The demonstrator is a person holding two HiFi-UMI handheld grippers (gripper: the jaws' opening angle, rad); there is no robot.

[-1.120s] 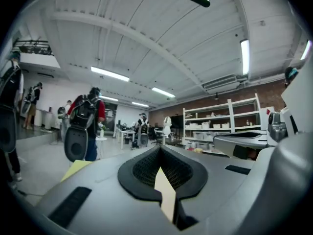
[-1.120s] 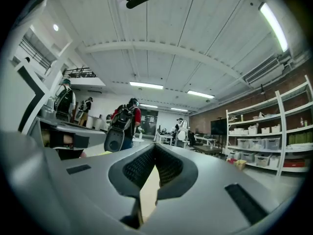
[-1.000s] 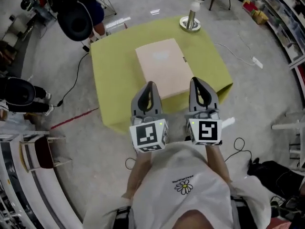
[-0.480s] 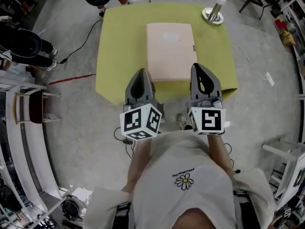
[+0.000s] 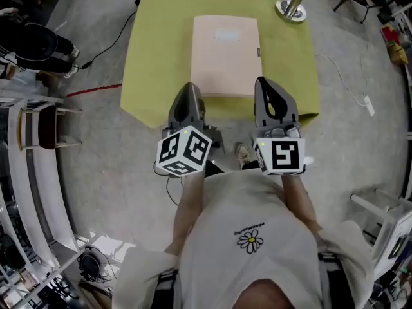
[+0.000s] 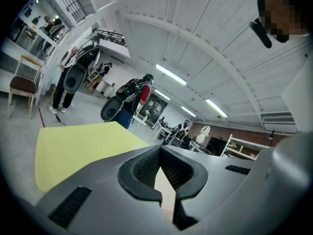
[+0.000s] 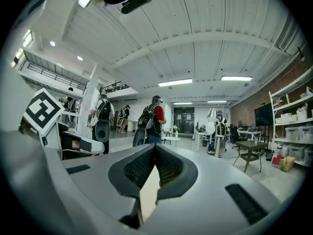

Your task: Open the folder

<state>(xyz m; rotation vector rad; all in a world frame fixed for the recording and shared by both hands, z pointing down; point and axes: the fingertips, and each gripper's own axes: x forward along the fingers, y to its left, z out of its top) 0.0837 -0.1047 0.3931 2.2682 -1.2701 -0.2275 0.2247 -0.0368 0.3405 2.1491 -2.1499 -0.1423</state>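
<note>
On the yellow-green square table point(image 5: 148, 56), the pale pink flat rectangular folder point(image 5: 225, 53) lies closed with its cover down. By my reading nothing of the job is done yet. The whole opening is left, starting with getting a jaw tip under a cover edge. I hold the left gripper point(image 5: 187, 90) with its jaws pressed together and empty, and the right gripper point(image 5: 266, 85) is likewise closed on nothing. Both point over the table's near edge toward the folder, which sits ahead and between them. The left tip is near its near-left corner, the right just off its near-right corner. Neither touches it, as far as I can judge.
</note>
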